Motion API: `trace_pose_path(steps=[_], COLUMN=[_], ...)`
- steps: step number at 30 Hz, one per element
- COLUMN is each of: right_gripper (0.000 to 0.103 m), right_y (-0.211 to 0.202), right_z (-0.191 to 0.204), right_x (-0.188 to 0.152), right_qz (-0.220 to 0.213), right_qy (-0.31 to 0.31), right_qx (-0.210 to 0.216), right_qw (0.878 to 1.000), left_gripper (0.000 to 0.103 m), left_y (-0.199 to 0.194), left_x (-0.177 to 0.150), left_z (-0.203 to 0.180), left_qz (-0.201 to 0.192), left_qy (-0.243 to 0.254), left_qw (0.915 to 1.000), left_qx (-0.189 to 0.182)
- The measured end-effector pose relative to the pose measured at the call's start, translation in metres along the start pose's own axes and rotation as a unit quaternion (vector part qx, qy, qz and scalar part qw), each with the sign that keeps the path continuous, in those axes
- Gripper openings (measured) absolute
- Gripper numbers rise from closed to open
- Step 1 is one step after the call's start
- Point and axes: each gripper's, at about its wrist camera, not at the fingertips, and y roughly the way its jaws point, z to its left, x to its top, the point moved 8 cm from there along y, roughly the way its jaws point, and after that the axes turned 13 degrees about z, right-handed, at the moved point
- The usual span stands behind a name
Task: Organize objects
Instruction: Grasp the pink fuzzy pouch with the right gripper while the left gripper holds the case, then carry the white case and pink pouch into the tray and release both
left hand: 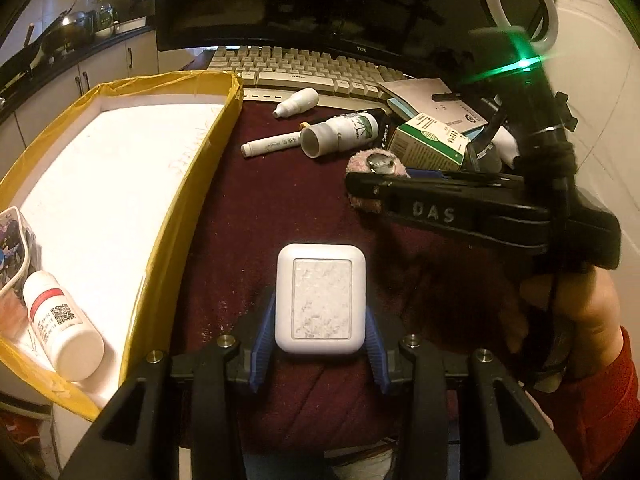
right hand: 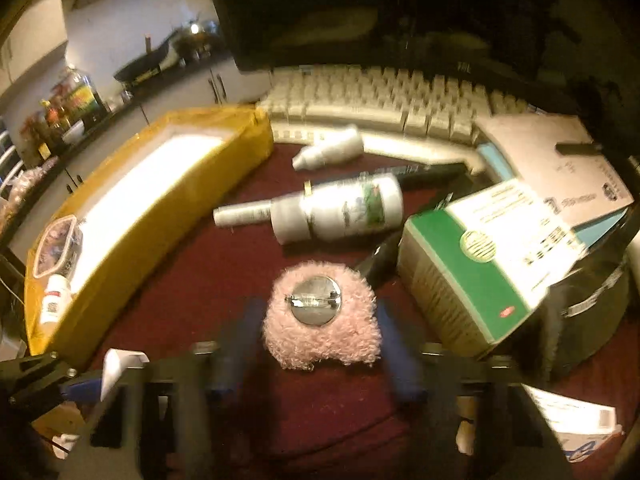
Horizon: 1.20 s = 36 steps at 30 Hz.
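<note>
My left gripper (left hand: 320,340) is shut on a white rounded case (left hand: 320,298), its blue pads against both sides, above the maroon cloth. My right gripper (right hand: 320,332) is open around a pink fluffy badge (right hand: 320,316) with a metal pin back; whether the fingers touch it I cannot tell. The right gripper (left hand: 360,186) also shows in the left wrist view, over the badge (left hand: 374,162). A yellow-edged box (left hand: 192,184) with a white foam floor stands at the left and holds a white pill bottle (left hand: 62,328) and a small pouch (left hand: 14,248).
On the cloth lie a white pen (left hand: 272,144), a white-green bottle (left hand: 344,132), a small white dropper bottle (left hand: 296,103) and a green-white carton (left hand: 430,142). A keyboard (left hand: 300,68) and a monitor (left hand: 320,4) stand behind. Papers (right hand: 560,160) lie at the right.
</note>
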Motion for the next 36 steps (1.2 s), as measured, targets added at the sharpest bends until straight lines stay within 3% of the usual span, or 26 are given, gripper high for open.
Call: trace_pose_path(steps=[6, 12, 16, 36], right_gripper=[0.042, 0.042, 0.042, 0.042], right_y=[-0.017, -0.041, -0.046, -0.039], right_z=[0.003, 0.0, -0.002, -0.004], right_x=[-0.014, -0.024, -0.025, -0.036], right_qz=[-0.021, -0.069, -0.088, -0.095], right_qy=[0.024, 0.06, 0.07, 0.084], right_qx=[0.05, 0.092, 0.1, 0.122], right_qw=[0.998, 0.992, 0.989, 0.984], left_gripper=[0.039, 0.039, 0.039, 0.039], left_y=[0.0, 0.001, -0.001, -0.031], left_x=[0.0, 0.002, 0.003, 0.022], left_z=[-0.002, -0.002, -0.002, 0.006], left_qz=[-0.007, -0.008, -0.01, -0.047], left_qy=[0.012, 0.003, 0.001, -0.015], left_qw=[0.9999, 1.0, 0.9999, 0.9987], left_qx=[0.01, -0.003, -0.006, -0.009])
